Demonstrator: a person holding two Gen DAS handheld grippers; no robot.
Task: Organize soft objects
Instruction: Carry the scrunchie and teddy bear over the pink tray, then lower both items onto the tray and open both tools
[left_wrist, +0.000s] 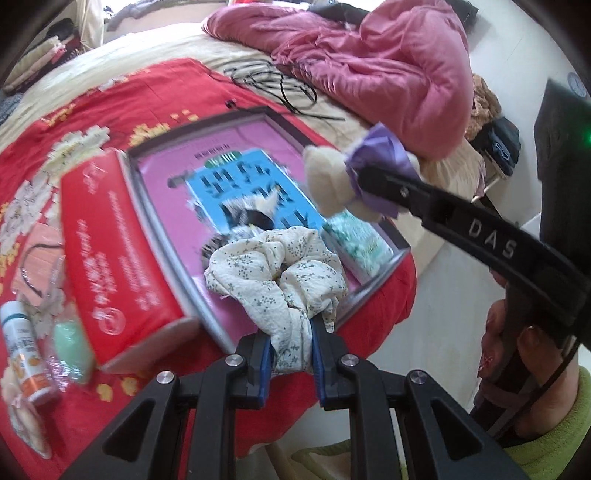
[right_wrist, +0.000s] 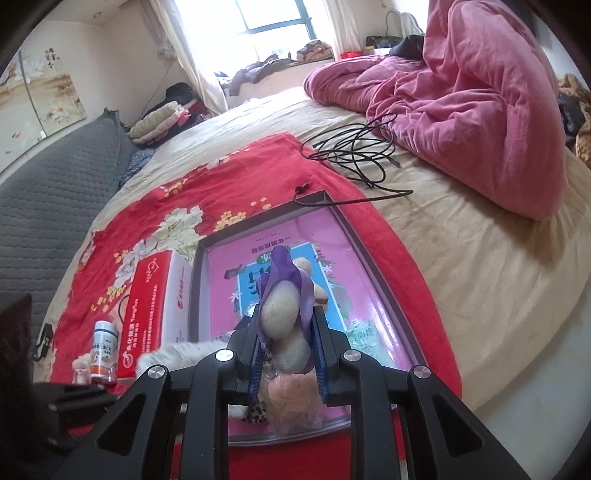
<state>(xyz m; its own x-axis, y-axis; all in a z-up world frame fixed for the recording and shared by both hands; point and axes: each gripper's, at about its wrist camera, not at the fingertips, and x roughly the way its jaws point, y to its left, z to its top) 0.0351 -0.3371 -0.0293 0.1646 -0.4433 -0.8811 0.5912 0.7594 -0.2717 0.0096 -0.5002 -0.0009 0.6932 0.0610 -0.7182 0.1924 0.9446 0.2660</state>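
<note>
Cream cotton with tiny grey flowers fills my left gripper (left_wrist: 290, 354): its 2 blue-padded jaws are clamped on a floral scrunchie (left_wrist: 275, 273), which hangs over the near edge of the grey-rimmed tray (left_wrist: 221, 328) on the red floral cloth (left_wrist: 110, 96). My right gripper (right_wrist: 286, 360) has its jaws pressed together on a beige plush toy (right_wrist: 280, 317) with a purple ribbon (right_wrist: 282, 266), held above the tray's pink lining. In the left wrist view that toy sits just beyond the scrunchie, apart from it. A red box (left_wrist: 118, 251) lies beside the tray's left rim, with a white bottle (left_wrist: 26, 354) near it. A black cable (right_wrist: 354, 151) is coiled by the pink duvet (right_wrist: 480, 96).
</note>
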